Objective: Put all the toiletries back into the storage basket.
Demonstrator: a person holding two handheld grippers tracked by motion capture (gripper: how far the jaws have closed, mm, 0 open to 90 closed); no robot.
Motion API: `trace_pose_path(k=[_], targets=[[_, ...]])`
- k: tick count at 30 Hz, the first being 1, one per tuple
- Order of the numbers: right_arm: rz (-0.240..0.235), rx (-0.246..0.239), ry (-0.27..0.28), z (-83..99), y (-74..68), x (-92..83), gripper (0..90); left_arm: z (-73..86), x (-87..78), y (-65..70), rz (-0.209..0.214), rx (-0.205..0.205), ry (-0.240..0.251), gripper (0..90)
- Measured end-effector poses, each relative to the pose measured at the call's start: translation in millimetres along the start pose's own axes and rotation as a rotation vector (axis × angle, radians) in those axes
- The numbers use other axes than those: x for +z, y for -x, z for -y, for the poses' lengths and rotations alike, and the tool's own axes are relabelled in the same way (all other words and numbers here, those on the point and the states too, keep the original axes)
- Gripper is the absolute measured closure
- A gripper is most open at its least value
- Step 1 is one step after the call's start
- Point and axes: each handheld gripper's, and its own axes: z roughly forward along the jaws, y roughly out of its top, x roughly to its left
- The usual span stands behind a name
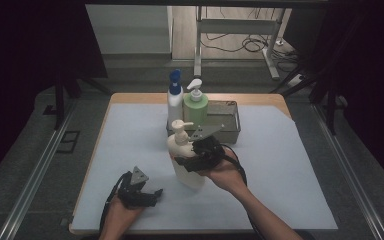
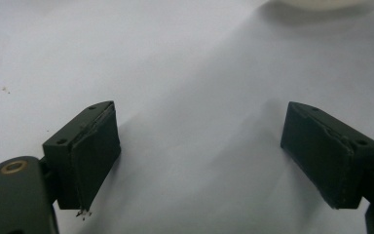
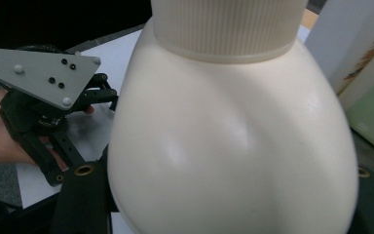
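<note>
A cream pump bottle (image 1: 181,143) stands out near the middle of the white sheet, leaning a little. My right gripper (image 1: 185,162) is shut on its belly from the right side. In the right gripper view the bottle's rounded body (image 3: 229,141) bulges between the two black jaws. I cannot tell whether its base touches the sheet. My left gripper (image 1: 152,194) rests low at the front left of the sheet. Its jaws are open, with bare sheet between them (image 2: 199,161). The cream bottle's pale base (image 2: 321,4) peeks in at the top edge of the left gripper view.
A white bottle with a blue cap (image 1: 174,97) and a green pump bottle (image 1: 195,105) stand at the back by a metal tray (image 1: 230,127). The white sheet (image 1: 280,165) covers a wooden table (image 1: 145,97). Dark floor and rails surround it.
</note>
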Motion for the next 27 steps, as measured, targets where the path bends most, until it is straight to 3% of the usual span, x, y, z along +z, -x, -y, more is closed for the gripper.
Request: trace_pose_path(k=[27], targets=[[0.08,0.05,-0.002,-0.7,34.2,-41.0,37.0,0.0,0.0,-0.1,0.001,0.0,0.0,14.0]])
